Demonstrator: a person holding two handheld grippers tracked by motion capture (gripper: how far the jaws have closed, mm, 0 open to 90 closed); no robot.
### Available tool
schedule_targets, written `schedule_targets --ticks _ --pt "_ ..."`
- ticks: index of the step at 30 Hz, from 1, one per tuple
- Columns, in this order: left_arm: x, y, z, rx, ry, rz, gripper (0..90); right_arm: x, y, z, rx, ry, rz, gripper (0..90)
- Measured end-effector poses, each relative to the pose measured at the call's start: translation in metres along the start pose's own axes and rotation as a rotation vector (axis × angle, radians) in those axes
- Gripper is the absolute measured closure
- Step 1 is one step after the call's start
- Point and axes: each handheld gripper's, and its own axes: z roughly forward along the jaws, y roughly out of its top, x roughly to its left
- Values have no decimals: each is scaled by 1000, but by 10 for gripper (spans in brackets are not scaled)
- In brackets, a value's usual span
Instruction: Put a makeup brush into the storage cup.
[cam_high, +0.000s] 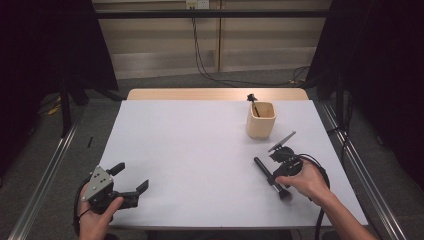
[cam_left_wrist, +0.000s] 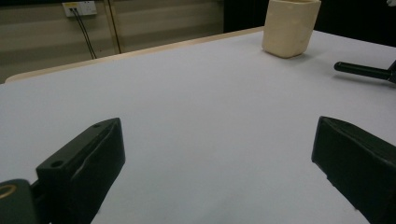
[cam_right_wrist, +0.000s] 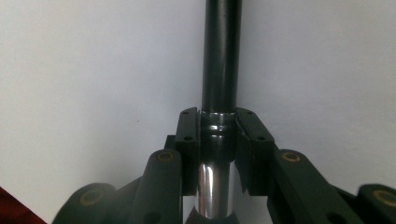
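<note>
A black rod-shaped tool (cam_high: 262, 167) with a chrome band lies on the white table (cam_high: 200, 150) at the right. My right gripper (cam_high: 278, 175) is shut on it; in the right gripper view (cam_right_wrist: 219, 119) both pads press the tool (cam_right_wrist: 222, 56) at the chrome band, and the black shaft runs away from the jaws. At the table's near left corner my left gripper (cam_high: 132, 176) is held open, and its jaws (cam_left_wrist: 219, 154) stand wide with only bare table between them. The tool's far end (cam_left_wrist: 362, 71) shows at the right edge of the left gripper view.
A cream cup (cam_high: 261, 120) stands at the back right of the table with a black-tipped item (cam_high: 252, 98) sticking out of it; the cup (cam_left_wrist: 290, 25) also appears in the left gripper view. Cables run along the floor behind the table.
</note>
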Motion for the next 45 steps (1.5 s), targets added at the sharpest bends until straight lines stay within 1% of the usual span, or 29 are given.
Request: schedule_targets --ticks 2,4,5,6,7,8,9,11,14,15,16,17,18,20,21,22,28,29,31,32,34,35,36,37,39,42,45 --pt "1 0 0 -4 -2 -5 28 -1 -1 -5 -30 -8 -3 731" --pt "1 0 -1 -12 -2 -3 28 -2 -1 -10 -63 1 1 731" --pt "1 0 -2 -11 -2 -4 28 -3 -2 -11 -76 1 -10 731" --pt "1 0 -2 -11 0 -4 28 -4 -2 -13 -101 5 -17 731" --pt "1 0 -2 -9 3 -6 28 -4 -3 -14 -117 13 -7 731" --pt "1 0 -2 -9 1 -6 28 -6 -3 -15 -139 31 -5 731" --pt "1 0 -2 -8 2 -7 28 -6 -4 -16 -149 33 7 731" --pt "1 0 -2 -9 2 -8 28 -8 -5 -19 -193 46 2 731" --pt "1 0 -2 -9 1 -7 28 -10 -8 -22 -258 58 8 732" --pt "2 0 -2 -9 1 -5 28 -10 -9 -23 -275 60 18 732" --pt "2 1 -2 -9 1 -4 28 -10 -10 -23 -292 52 17 732" --pt "2 1 -3 -11 2 -5 28 -10 -11 -23 -315 53 14 732" --pt "2 1 -3 -15 1 -7 28 -11 -12 -24 -326 57 13 732" --pt "3 1 -3 -17 9 -2 28 -11 -14 -24 -372 51 4 732" --pt "3 1 -4 -20 7 -5 28 -11 -14 -25 -382 57 1 732" --pt "3 1 -4 -26 9 -13 29 -12 -15 -25 -404 56 -3 732" --pt "4 1 -5 -31 11 -10 28 -12 -19 -29 -528 59 -44 732" --pt "4 2 -5 -31 9 -11 28 -12 -20 -30 -542 66 -48 732" --pt "5 2 -6 -32 5 -7 28 -13 -21 -31 -601 68 -65 732" --pt "4 2 -6 -34 6 -10 28 -13 -22 -32 -619 72 -63 732" --pt "5 2 -6 -40 -3 -19 28 -14 -22 -33 -672 75 -74 732" --pt "6 2 -7 -43 -8 -24 28 -15 -22 -34 -690 77 -80 732" --pt "6 2 -7 -41 -4 -22 28 -15 -23 -35 -706 84 -82 732" --pt "6 2 -7 -39 0 -15 28 -15 -23 -36 -719 79 -85 732" --pt "7 2 -7 -42 -1 -25 28 -15 -24 -37 -752 92 -96 732" --pt "6 2 -7 -46 -1 -23 28 -14 -24 -38 -795 101 -109 732" --pt "5 3 -7 -47 -11 -29 28 -14 -23 -38 -813 106 -120 732"
